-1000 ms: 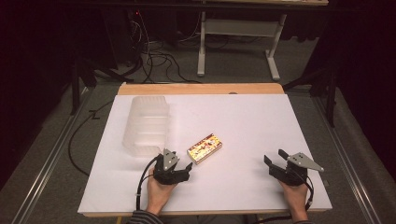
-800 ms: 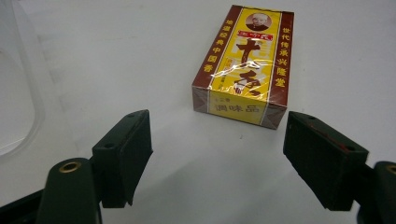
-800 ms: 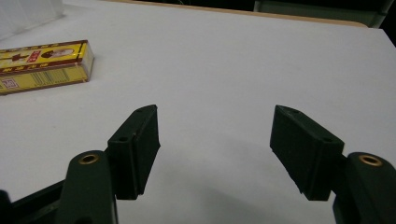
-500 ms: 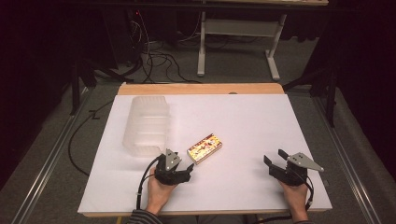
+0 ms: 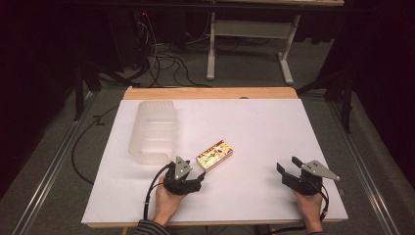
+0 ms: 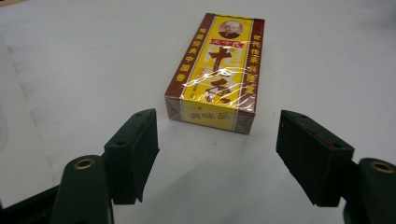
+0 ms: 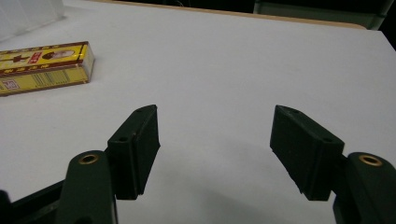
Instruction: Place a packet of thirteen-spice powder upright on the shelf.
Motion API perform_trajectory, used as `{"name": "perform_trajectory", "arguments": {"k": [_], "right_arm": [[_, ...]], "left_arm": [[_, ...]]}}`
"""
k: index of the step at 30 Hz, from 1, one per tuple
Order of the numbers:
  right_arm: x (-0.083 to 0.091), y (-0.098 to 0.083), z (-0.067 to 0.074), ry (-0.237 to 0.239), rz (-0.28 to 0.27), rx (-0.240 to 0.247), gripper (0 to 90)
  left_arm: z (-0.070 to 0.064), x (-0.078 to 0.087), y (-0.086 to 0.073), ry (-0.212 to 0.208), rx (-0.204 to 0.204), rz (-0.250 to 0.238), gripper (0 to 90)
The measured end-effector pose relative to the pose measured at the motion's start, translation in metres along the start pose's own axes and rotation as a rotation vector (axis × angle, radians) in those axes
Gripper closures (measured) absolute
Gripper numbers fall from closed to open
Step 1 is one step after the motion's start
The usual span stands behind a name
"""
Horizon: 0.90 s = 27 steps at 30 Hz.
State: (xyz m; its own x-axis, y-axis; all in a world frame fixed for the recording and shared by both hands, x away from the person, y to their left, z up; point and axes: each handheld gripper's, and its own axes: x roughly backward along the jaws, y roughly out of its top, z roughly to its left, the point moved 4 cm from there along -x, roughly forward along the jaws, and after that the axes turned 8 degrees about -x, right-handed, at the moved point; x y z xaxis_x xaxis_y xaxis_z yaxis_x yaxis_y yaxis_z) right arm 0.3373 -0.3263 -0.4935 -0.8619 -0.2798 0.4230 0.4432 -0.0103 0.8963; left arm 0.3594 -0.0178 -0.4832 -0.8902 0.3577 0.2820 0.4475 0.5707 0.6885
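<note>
Shrink-wrapped and printed in yellow and dark red, the small box [image 5: 214, 154] is seen lying flat on the white table top [image 5: 254, 132], a little left of the middle and towards the person's side. In the left gripper view the box [image 6: 215, 70] is shown lengthwise, with its near short end turned towards the jaws and a round portrait printed at its far end; its film wrap is marked by bright reflections. Nothing is touched by the box except the table.

Just in front of that near end the left gripper [image 6: 217, 154] is held, its two black jaws spread wide apart, wider than the box, with bare table seen between them. In the high view this left gripper [image 5: 185, 177] is placed just beside the lower left corner of the box, and it is gripped from below by the person's left hand [image 5: 165, 205].

To the left of the box, near but apart from it, a clear plastic container [image 5: 153, 131] is laid on the table.

Well apart from the box, near the right front edge of the table, the right gripper [image 5: 301, 178] is held low. Its jaws are likewise spread wide, and the right gripper [image 7: 215, 149] is closed on nothing.
</note>
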Motion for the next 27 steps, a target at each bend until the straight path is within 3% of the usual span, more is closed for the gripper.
{"name": "perform_trajectory", "arguments": {"k": [3,5,9,10,16,27], "right_arm": [[0.000,0.000,0.000,-0.002,-0.001,-0.001,33.3],[0.000,0.000,0.000,-0.003,-0.002,0.001,33.3],[0.000,0.000,0.000,-0.003,-0.003,0.000,33.3],[0.000,0.000,0.000,-0.003,-0.003,-0.003,33.2],[0.001,0.000,-0.001,-0.007,-0.009,-0.008,33.1],[0.000,0.000,0.000,-0.004,-0.004,-0.003,33.1]], "left_arm": [[-0.005,0.001,0.001,-0.012,0.015,-0.010,30.2],[-0.008,0.001,0.001,-0.017,-0.004,-0.016,29.6],[-0.013,-0.001,0.001,-0.008,0.003,-0.011,29.5],[-0.015,-0.003,0.002,0.014,0.001,-0.005,29.5],[-0.025,-0.009,0.011,0.020,0.040,0.001,24.8],[-0.039,-0.023,0.010,0.008,0.014,0.040,24.6]]}}
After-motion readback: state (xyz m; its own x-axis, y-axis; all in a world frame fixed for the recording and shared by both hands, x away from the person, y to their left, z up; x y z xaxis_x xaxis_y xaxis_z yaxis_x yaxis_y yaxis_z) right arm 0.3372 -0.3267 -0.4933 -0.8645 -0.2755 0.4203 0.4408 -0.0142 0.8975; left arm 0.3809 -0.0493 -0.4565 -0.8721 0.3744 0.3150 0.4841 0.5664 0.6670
